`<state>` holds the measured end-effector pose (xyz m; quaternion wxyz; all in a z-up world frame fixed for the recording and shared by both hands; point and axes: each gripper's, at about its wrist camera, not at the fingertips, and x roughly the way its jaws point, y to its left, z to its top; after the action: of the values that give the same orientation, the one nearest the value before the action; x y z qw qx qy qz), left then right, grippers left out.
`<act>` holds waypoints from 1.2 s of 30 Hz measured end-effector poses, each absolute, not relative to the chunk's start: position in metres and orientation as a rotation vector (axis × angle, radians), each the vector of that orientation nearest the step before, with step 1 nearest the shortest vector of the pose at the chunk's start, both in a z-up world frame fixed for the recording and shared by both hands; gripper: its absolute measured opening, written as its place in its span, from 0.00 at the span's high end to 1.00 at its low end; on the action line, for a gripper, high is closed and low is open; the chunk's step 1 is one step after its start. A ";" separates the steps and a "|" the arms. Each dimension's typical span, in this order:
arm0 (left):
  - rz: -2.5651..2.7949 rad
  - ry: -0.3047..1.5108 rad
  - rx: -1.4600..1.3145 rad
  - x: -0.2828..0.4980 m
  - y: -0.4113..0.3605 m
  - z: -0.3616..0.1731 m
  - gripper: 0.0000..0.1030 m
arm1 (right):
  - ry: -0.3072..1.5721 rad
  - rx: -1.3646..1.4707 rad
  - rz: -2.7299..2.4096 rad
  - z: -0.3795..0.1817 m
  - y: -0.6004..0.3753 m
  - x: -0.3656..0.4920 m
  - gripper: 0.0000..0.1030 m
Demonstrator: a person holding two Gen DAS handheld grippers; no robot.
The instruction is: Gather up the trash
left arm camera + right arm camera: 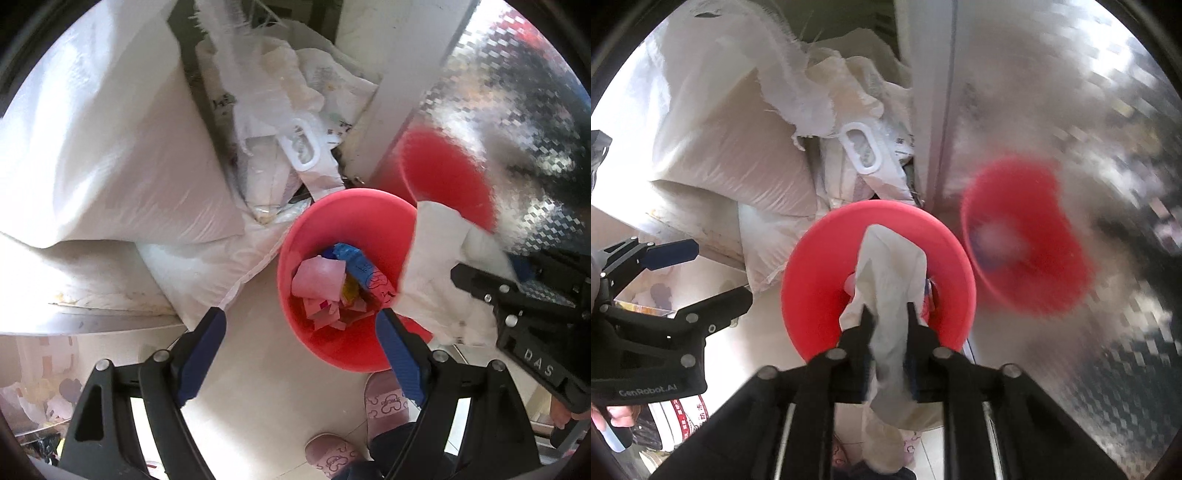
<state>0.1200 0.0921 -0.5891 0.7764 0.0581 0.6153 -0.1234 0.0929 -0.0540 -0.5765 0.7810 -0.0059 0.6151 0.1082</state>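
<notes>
A red bin (332, 218) stands on the tiled floor, holding pink paper (317, 277) and a blue wrapper (356, 264). My left gripper (301, 317) hangs open over the bin's near left side, with nothing between its blue pads. In the right wrist view the left gripper (720, 269) shows at the left, apart from the bin (820, 258). My right gripper (889, 312) points down over the bin's mouth, shut on a crumpled white tissue (890, 266). The tissue hides most of the bin's inside there. From the left wrist view, the right gripper (476, 284) and tissue (432, 251) sit at the bin's right rim.
White sacks (110, 147) and plastic bags with a handle cut-out (303, 147) are piled behind and left of the bin. A shiny patterned metal panel (517, 110) to the right mirrors the bin. A person's pink slippers (384, 398) stand on the floor just in front.
</notes>
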 end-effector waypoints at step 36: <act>-0.093 1.137 0.050 -0.011 0.134 -0.193 0.20 | 1.066 -0.105 0.045 -0.199 -0.034 -0.011 0.01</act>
<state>-0.0107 0.1341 -0.1932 0.8413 0.0238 0.5383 -0.0439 -0.0108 -0.0341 -0.1990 0.8597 -0.0500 0.5079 0.0213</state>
